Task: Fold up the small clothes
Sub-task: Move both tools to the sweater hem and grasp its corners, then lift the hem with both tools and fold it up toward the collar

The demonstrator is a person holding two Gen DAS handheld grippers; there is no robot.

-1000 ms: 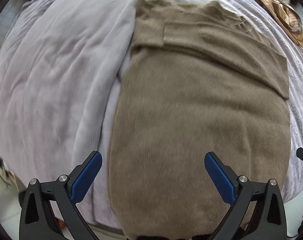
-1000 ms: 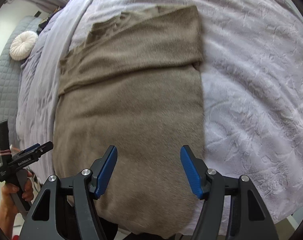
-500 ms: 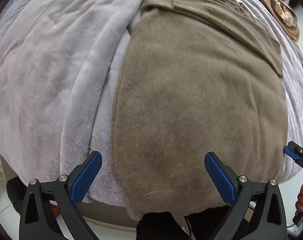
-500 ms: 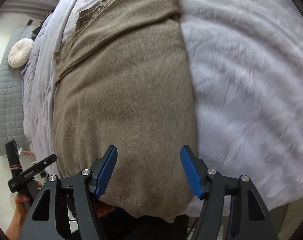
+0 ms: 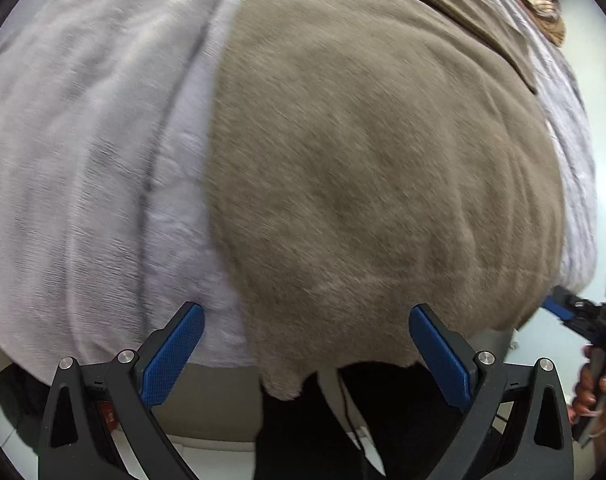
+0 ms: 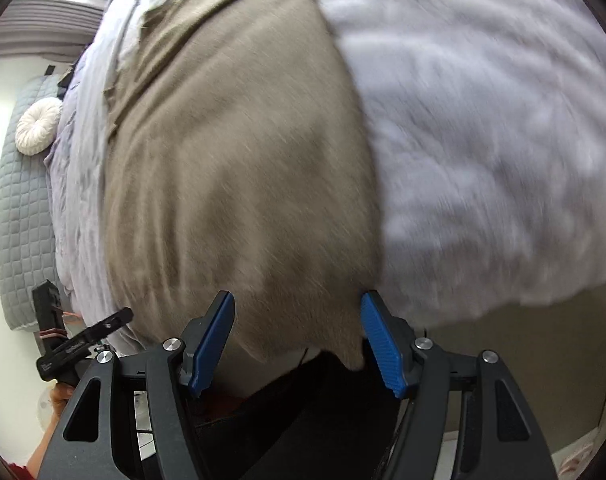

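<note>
- Your left gripper (image 5: 306, 354) hangs wide open over the sweater's (image 5: 375, 184) near hem, gripping nothing
- Your right gripper (image 6: 297, 340) is open too, empty, at the hem's other corner
- The sweater lies flat on the bed (image 6: 483, 140)

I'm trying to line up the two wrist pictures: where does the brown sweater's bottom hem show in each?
Left wrist: the hem hangs over the bed edge at lower centre, between the open left gripper fingers.
Right wrist: the hem hangs at lower centre, between the open right gripper fingers.
Shared landmark: the lilac blanket under the sweater.
</note>
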